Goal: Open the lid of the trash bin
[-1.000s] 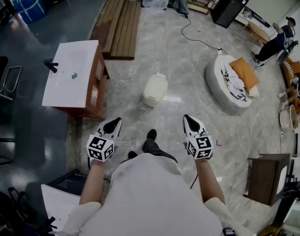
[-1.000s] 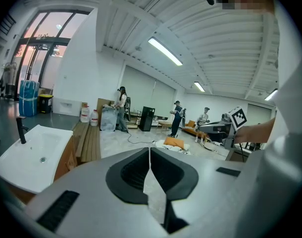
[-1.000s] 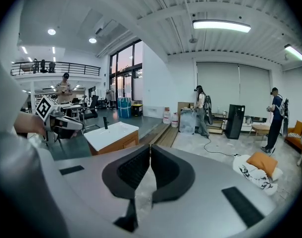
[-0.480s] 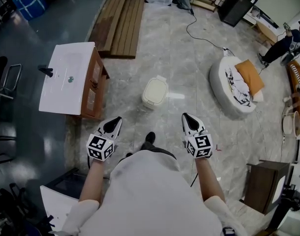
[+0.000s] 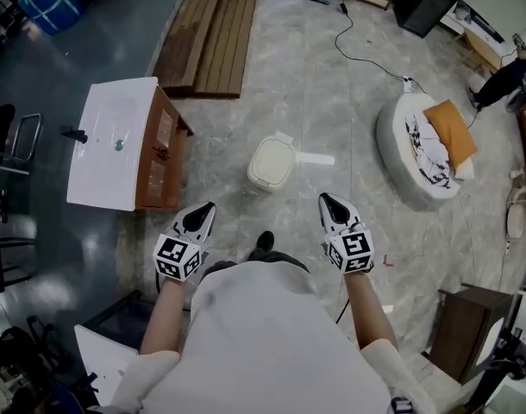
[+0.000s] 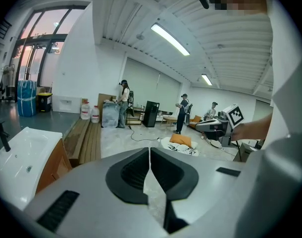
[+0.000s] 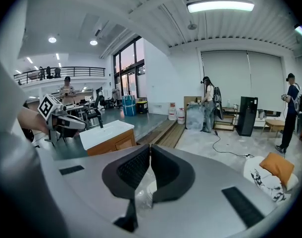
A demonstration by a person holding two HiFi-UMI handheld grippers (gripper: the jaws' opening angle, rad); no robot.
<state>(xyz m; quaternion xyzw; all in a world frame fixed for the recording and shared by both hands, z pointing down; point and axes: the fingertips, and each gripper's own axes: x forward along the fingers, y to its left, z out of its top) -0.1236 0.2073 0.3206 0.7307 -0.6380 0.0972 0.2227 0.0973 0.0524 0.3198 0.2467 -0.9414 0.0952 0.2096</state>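
Note:
A small cream trash bin [image 5: 271, 164] stands on the marble floor ahead of me, its lid down. My left gripper [image 5: 203, 211] is held at waist height, below and left of the bin, jaws shut with nothing in them. My right gripper [image 5: 328, 202] is level with it on the right, also shut and empty. In the left gripper view the gripper [image 6: 149, 151] points across the room and the bin is hidden. In the right gripper view, a sliver of the bin [image 7: 150, 187] shows under the shut gripper [image 7: 149, 149].
A white washbasin cabinet [image 5: 116, 145] stands to the left. Wooden planks [image 5: 207, 33] lie beyond it. A round white pet bed [image 5: 425, 149] with an orange cushion lies to the right, a cable [image 5: 372, 57] runs across the floor, and a dark side table [image 5: 468, 326] is at the lower right.
The bin and cabinet have slid slightly nearer and lower in the head view as I step forward. Both grippers stay in the same held position, shut.

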